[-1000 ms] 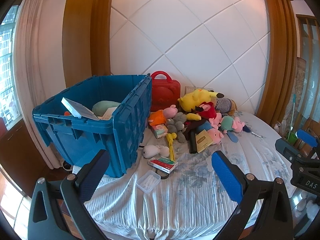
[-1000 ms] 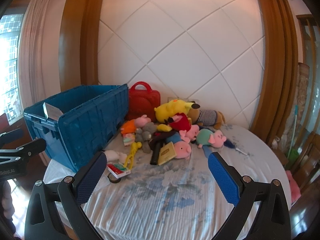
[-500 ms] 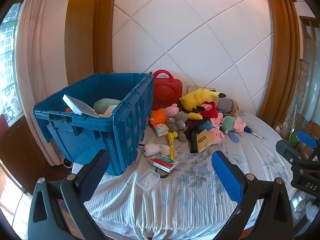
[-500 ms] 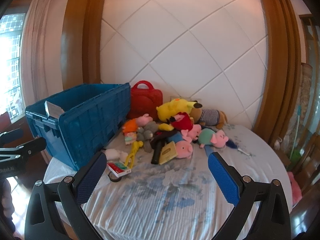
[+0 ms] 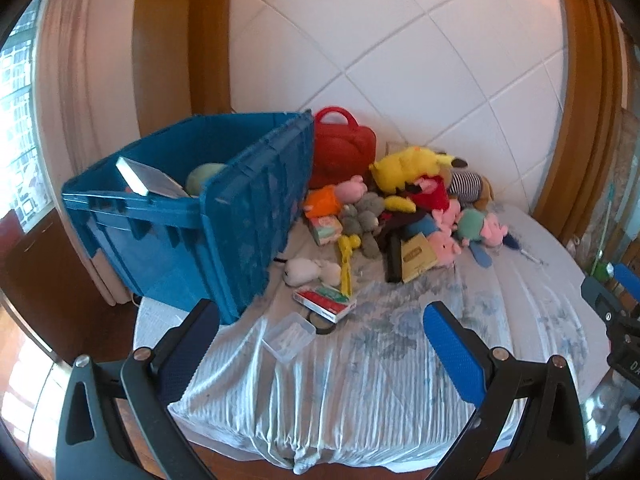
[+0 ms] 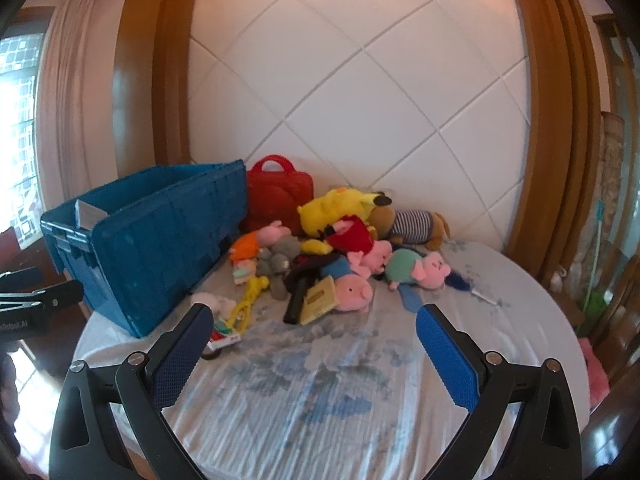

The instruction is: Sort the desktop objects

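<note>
A heap of plush toys lies at the back of a round table with a white and blue cloth. A blue crate at the left holds a grey box and a green plush. In front of the heap lie a red and green card box, a clear plastic case, a yellow toy and a white plush. My left gripper is open above the near table edge, empty. My right gripper is open too, holding nothing.
A red carry case leans on the tiled wall behind the crate. The right gripper's body shows at the right edge of the left wrist view. Wooden chairs stand at the table's right.
Both grippers have drifted slightly, so the scene shifts a little in both views; nothing on the table has moved and both stay open.
</note>
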Tool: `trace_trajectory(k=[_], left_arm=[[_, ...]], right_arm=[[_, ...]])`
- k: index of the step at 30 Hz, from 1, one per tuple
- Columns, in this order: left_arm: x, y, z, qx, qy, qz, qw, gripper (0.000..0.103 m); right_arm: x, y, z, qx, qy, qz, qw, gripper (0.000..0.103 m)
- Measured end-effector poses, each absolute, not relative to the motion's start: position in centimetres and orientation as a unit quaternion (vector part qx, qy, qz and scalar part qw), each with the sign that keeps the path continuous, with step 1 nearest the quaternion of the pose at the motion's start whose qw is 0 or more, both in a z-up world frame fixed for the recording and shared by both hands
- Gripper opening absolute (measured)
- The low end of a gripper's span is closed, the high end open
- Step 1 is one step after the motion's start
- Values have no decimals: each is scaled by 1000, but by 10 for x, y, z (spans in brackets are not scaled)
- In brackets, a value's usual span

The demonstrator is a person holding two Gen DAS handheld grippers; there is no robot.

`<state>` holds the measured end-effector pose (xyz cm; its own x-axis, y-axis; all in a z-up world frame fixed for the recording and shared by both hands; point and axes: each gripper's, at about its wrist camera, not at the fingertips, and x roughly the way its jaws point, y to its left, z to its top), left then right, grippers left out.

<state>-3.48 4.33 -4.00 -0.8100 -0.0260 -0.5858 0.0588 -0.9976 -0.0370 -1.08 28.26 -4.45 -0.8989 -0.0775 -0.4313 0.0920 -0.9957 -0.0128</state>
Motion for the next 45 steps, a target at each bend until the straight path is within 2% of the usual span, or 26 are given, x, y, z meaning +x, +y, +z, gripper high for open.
trace_trajectory(k=[7, 19, 22, 24, 26, 29, 30, 35, 37, 39, 41, 43, 44, 45], left_arm=[[-79, 56, -72, 341, 18, -939, 24, 103], [-227, 56, -121, 380, 26, -924, -25, 103], [-264, 59, -135, 396, 25, -918, -30, 103], [-283, 63, -144, 407, 21, -913, -31, 98], [-301, 65, -152, 421, 17, -907, -28, 93], [-321, 66, -162, 432, 16, -902, -19, 92], [-327, 66, -165, 433, 17, -901, -14, 92], [-359, 61, -193, 462, 31, -886, 12, 80], [-370, 61, -210, 476, 31, -879, 18, 79], [-380, 61, -225, 486, 33, -873, 22, 79], [-389, 62, -238, 493, 34, -869, 23, 79], [-398, 67, -253, 497, 28, -867, 22, 79], [-402, 70, -259, 498, 24, -867, 22, 79], [-406, 72, -267, 501, 20, -865, 19, 75]], right_arm=[[-58, 310, -93, 290, -29, -955, 47, 103], [-177, 324, -108, 328, -26, -944, 2, 101], [-215, 316, -120, 351, -23, -936, 13, 85], [-239, 311, -130, 369, -23, -929, 26, 71], [-260, 309, -139, 383, -27, -923, 38, 63], [-289, 307, -150, 395, -33, -916, 54, 50], [-298, 308, -153, 399, -33, -914, 59, 49], [-344, 309, -181, 432, -36, -897, 91, 49], [-359, 309, -197, 445, -40, -889, 100, 49], [-368, 310, -214, 459, -45, -881, 102, 67], [-374, 315, -232, 473, -53, -873, 103, 74], [-374, 321, -245, 480, -64, -869, 101, 73], [-373, 325, -252, 484, -73, -867, 98, 63], [-373, 328, -258, 488, -80, -864, 97, 46]])
